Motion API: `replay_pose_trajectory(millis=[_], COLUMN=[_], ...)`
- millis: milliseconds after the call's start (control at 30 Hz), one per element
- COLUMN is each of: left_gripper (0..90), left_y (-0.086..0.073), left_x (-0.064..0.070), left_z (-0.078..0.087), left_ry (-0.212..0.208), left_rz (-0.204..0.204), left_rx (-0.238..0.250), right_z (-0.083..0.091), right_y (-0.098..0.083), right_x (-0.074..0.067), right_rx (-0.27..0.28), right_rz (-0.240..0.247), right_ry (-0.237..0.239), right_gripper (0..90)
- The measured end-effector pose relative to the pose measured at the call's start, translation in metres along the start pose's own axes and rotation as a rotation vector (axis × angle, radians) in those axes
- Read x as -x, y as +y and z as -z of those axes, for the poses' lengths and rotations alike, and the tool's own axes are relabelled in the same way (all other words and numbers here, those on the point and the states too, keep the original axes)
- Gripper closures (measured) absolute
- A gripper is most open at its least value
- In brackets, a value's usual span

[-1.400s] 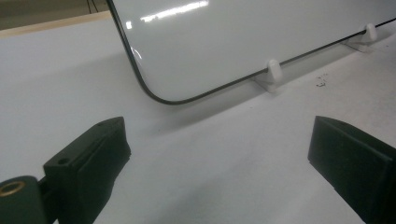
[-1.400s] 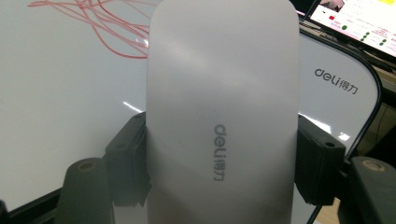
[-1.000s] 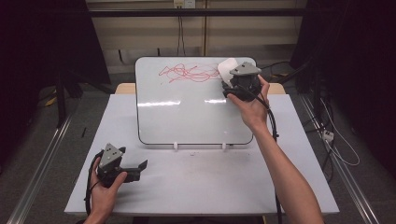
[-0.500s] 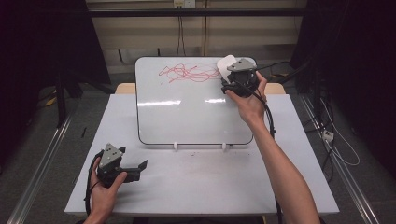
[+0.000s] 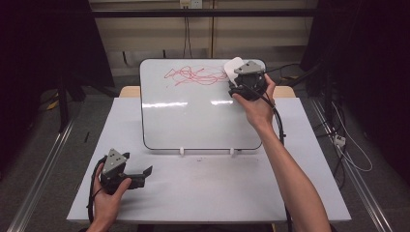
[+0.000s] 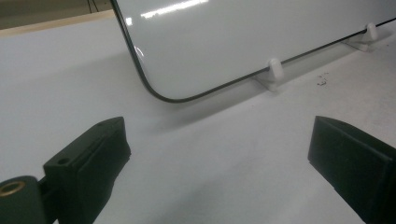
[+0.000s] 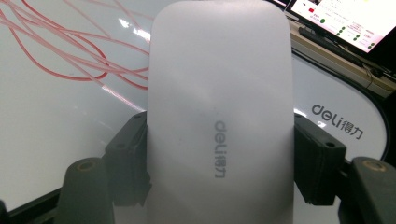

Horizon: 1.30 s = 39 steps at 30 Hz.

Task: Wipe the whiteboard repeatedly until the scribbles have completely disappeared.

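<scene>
A white whiteboard (image 5: 193,116) leans tilted on the table, with red scribbles (image 5: 196,76) near its top. My right gripper (image 5: 238,77) is shut on a white eraser (image 5: 233,66) and holds it at the board's upper right corner, just right of the scribbles. In the right gripper view the eraser (image 7: 219,107) stands between both black jaws, the red lines (image 7: 60,51) to its left. My left gripper (image 5: 145,172) rests low at the table's front left, open and with nothing in it. Its view looks at the board's lower corner (image 6: 159,93).
Two small white clips (image 5: 182,151) prop the board's lower edge. The white table (image 5: 208,193) spreads in front of the board. A screen (image 7: 345,23) shows beyond the board in the right gripper view. Cables (image 5: 348,145) lie on the floor at the right.
</scene>
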<state>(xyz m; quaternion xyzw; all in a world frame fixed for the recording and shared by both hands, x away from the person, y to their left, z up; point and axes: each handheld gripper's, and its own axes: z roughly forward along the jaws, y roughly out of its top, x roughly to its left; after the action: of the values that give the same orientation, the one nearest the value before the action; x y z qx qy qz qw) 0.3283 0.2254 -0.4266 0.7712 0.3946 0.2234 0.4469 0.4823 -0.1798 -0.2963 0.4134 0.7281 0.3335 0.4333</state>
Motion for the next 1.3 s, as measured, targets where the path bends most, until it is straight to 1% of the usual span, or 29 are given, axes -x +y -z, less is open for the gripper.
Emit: replay_pose_trajectory(millis=[133,267,367,500,633,867,933,1167,1233,1300], left_gripper=[5.0,5.1,5.1,5.1,5.1,5.1,5.1,5.1,5.1,5.1], left_y=[0.000,0.000,-0.001,-0.001,-0.001,-0.001,-0.001,-0.001,-0.001,-0.001], left_x=[0.000,-0.001,-0.001,-0.001,-0.001,-0.001,-0.001,-0.001,0.000,0.000], left_z=[0.000,0.001,0.001,0.001,0.002,0.002,0.002,0.002,0.001,0.001], left_ry=[0.000,-0.001,-0.001,0.001,0.001,0.002,0.001,0.002,0.002,0.001], left_rz=[0.002,-0.001,0.007,0.013,0.006,0.004,0.003,0.002,0.010,0.007], left_rx=[0.001,-0.002,0.007,0.003,0.006,0.003,0.003,-0.001,0.005,0.004], right_z=[0.003,0.003,0.004,0.006,0.003,-0.003,-0.003,-0.005,-0.005,-0.006], right_y=[0.000,0.000,0.000,0.000,0.000,0.005,0.006,0.007,0.008,0.009], right_x=[-0.001,-0.003,-0.003,-0.003,-0.004,-0.009,-0.010,-0.013,-0.014,-0.016], right_rx=[-0.003,0.001,0.001,-0.007,-0.005,-0.013,-0.013,-0.008,-0.005,-0.003], right_rz=[-0.006,-0.011,-0.019,-0.011,-0.008,-0.037,-0.030,-0.040,-0.037,-0.037], right_ry=[-0.004,-0.020,-0.013,-0.008,-0.018,-0.039,-0.041,-0.051,-0.054,-0.054], right_gripper=[31.2,31.1,31.1,31.2,31.4,31.4,31.5,31.4,31.4,31.5])
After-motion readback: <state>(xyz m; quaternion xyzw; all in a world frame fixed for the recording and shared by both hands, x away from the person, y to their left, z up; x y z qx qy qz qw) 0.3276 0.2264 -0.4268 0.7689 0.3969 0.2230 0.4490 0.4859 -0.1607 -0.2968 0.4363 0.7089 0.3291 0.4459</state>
